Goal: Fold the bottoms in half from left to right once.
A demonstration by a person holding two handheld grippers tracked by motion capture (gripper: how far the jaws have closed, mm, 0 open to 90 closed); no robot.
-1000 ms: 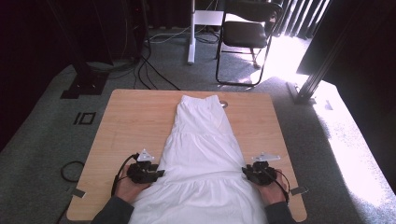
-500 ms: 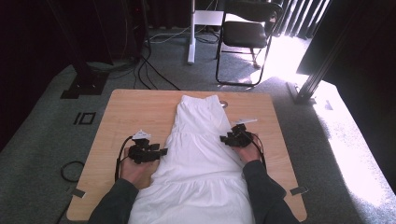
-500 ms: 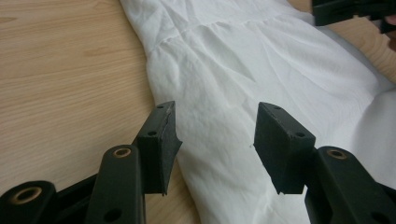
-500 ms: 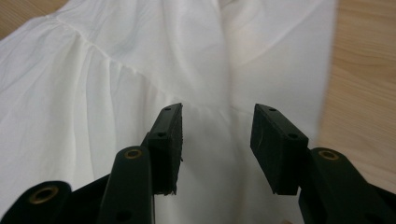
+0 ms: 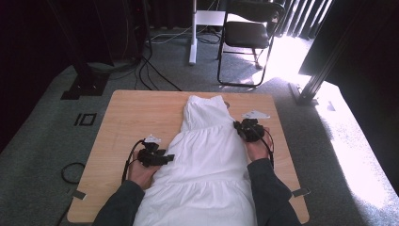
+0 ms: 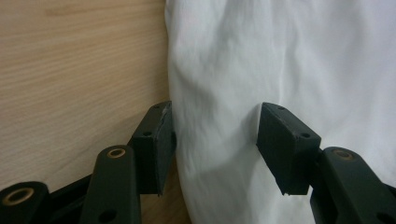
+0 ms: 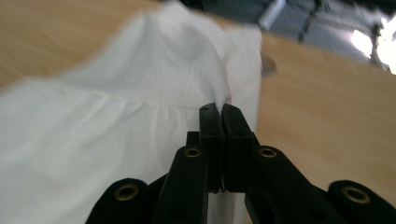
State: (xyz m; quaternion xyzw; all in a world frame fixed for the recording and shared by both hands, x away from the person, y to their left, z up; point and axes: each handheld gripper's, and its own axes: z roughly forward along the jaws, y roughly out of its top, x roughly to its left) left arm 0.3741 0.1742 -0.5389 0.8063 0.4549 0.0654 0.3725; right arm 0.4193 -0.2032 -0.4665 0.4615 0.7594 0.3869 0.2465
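Fabric of the white cotton dress (image 5: pixel 207 150) is pinched by the closed right tool (image 7: pixel 219 108); the left tool (image 6: pixel 215 135), just opening, straddles its edge ungripped. Lifting should be kept slow and even.

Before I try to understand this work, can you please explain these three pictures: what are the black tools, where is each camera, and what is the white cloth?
A person sits at a wooden table and holds a two-jaw hand tool, a gripper, in each hand. One picture comes from a fixed camera above, and the forearms enter from the bottom of it. The other two come from cameras that ride on the grippers and look along their black jaws.

On the table lies a white dress, spread flat, with its top far from the person.

The left gripper is open; its jaws have just been opening, and the dress's side edge lies between them. The right gripper is shut on the dress, pinching a fold of fabric at the dress's other side, near the gathered waist seam.
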